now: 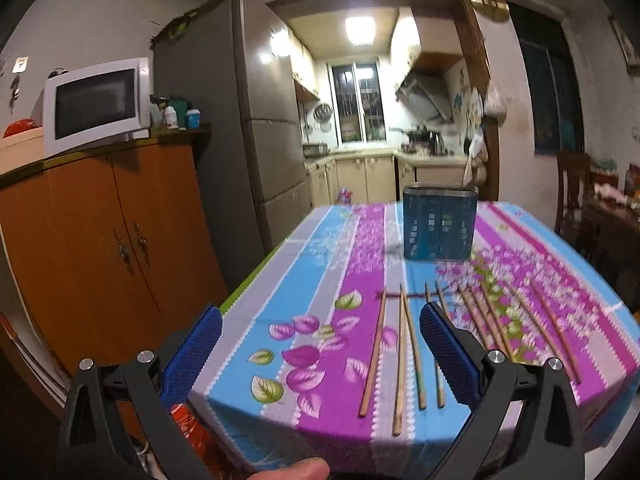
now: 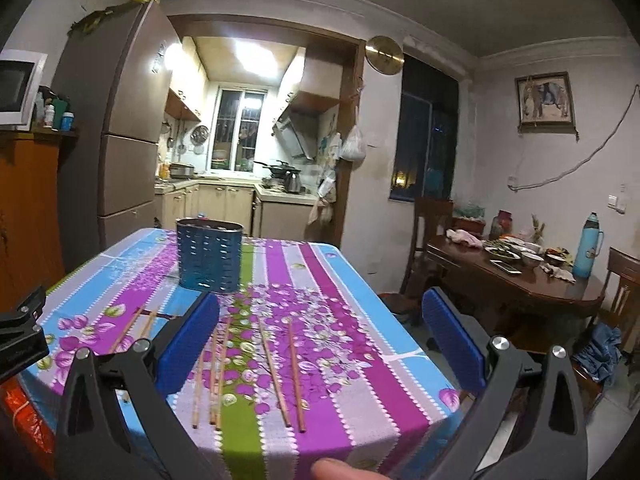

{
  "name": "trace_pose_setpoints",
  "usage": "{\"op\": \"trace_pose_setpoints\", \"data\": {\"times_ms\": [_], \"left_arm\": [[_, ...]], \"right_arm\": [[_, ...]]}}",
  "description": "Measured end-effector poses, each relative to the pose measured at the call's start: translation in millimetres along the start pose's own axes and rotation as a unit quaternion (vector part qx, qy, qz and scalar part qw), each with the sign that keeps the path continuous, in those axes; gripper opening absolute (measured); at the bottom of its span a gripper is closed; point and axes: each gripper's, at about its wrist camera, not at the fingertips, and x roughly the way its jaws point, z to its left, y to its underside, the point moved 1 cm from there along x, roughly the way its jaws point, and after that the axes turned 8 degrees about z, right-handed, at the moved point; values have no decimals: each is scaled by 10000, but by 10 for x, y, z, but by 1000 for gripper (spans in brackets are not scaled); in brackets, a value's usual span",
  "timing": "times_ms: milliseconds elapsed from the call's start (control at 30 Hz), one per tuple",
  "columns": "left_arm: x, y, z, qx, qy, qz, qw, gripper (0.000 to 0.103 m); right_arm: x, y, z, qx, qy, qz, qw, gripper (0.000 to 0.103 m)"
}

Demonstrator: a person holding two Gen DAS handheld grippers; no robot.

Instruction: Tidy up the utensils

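Fingers (image 1: 450, 354) of both grippers, blue-padded, spread wide above wooden chopsticks (image 1: 412, 354); perforated blue holder (image 1: 439, 224) behind.

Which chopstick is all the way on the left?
The lone chopstick on the purple stripe in the left wrist view. It lies apart, left of every other chopstick, between the open left gripper's fingers.

Ahead of you a doorway opens onto a lit kitchen (image 2: 240, 152) with a barred window (image 1: 357, 100) and ceiling light (image 1: 360, 30). To your left stand a tall fridge (image 1: 240, 120) and a wooden cabinet (image 1: 104, 232) carrying a white microwave (image 1: 96, 102). To your right a dark dining table (image 2: 516, 276) sits under a framed picture (image 2: 545, 98).
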Motion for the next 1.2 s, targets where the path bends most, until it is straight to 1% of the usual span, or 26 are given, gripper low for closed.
{"op": "trace_pose_setpoints", "data": {"times_ms": [133, 400, 733, 1100, 1200], "left_arm": [[139, -5, -57, 136, 78, 157, 9998, 99], [407, -68, -176, 300, 203, 253, 9990, 99], [733, -103, -280, 453, 182, 443, 9978, 99], [950, -84, -307, 478, 197, 649, 9966, 99], [948, -101, -265, 510, 327, 601, 9964, 99]], "right_arm": [[113, 21, -29, 25, 56, 172, 9998, 98], [382, -3, 99, -146, 134, 335, 9992, 98], [621, -31, 221, -299, 49, 385, 9988, 98], [766, -54, 221, -127, -177, 387, 9990, 98], [779, -56, 200, -141, -205, 349, 9991, 98]]}}
